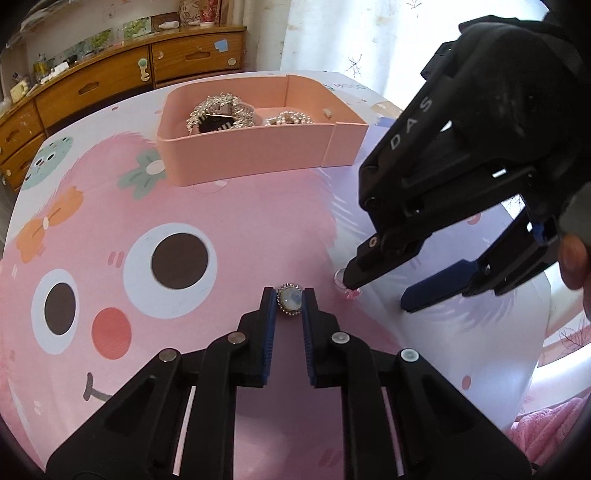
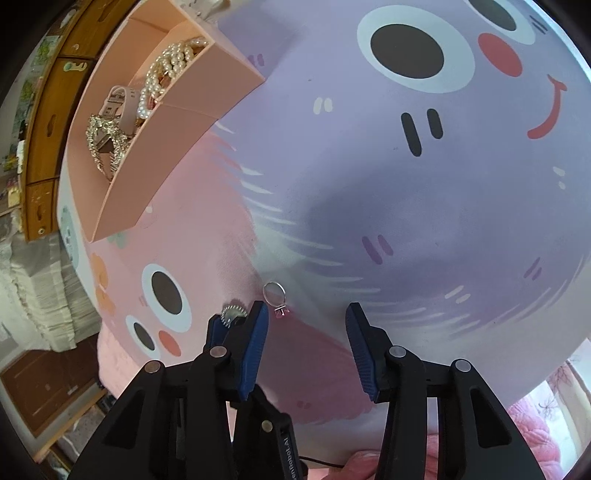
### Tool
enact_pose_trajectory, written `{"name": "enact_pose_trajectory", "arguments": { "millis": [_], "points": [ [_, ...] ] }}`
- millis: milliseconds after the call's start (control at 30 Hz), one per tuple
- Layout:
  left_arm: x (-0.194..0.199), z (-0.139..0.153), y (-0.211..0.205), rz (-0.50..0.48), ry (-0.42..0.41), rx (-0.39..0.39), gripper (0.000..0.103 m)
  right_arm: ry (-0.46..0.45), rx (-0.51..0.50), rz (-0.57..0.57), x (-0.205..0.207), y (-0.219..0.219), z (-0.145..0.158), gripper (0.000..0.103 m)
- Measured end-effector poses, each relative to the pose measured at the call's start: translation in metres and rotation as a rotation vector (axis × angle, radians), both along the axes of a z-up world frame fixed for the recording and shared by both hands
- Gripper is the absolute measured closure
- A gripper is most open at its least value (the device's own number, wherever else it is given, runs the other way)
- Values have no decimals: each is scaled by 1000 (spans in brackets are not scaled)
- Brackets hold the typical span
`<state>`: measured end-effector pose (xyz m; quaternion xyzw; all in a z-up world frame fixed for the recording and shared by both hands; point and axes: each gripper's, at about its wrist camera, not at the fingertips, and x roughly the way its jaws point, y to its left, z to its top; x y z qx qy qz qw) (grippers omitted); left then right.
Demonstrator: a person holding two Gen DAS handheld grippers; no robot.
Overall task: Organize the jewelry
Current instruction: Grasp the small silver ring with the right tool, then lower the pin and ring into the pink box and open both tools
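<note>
A round white-stone brooch [image 1: 290, 300] with a crystal rim lies on the cartoon mat. My left gripper [image 1: 290, 300] has its jaws closed around it, touching both sides. A thin silver ring with a pink stone [image 2: 276, 298] lies just right of it; it also shows in the left wrist view [image 1: 351, 291]. My right gripper [image 2: 306, 317] is open, its left finger [image 1: 356, 275] tip down beside the ring. The brooch's rim peeks out behind the left gripper in the right wrist view [image 2: 232, 314]. A pink tray [image 1: 258, 147] farther back holds a crystal hair comb [image 1: 218, 110] and pearls [image 1: 290, 119].
The tray [image 2: 122, 184] also holds a pink watch strap [image 2: 118, 101]. A wooden dresser [image 1: 110, 85] stands behind the table. A white curtain [image 1: 351, 33] hangs at the back right. A pink blanket [image 1: 546, 432] lies past the table's right edge.
</note>
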<state>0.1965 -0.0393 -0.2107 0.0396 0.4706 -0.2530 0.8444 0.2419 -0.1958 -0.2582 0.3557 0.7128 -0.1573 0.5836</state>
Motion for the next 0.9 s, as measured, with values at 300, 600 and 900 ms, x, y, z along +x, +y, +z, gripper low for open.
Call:
{"name": "enact_pose_trajectory", "arguments": {
  "millis": [300,600,900],
  "points": [
    [8,1,44,110,58,-60,92,79,-190,95,23,40,1,64],
    [10,-2,79,224,100,-72,92,27,-226,139,41,81,11,87],
    [8,5,69,229,72,-59,92,-64,-142,124,49,90,21,95]
  ]
}}
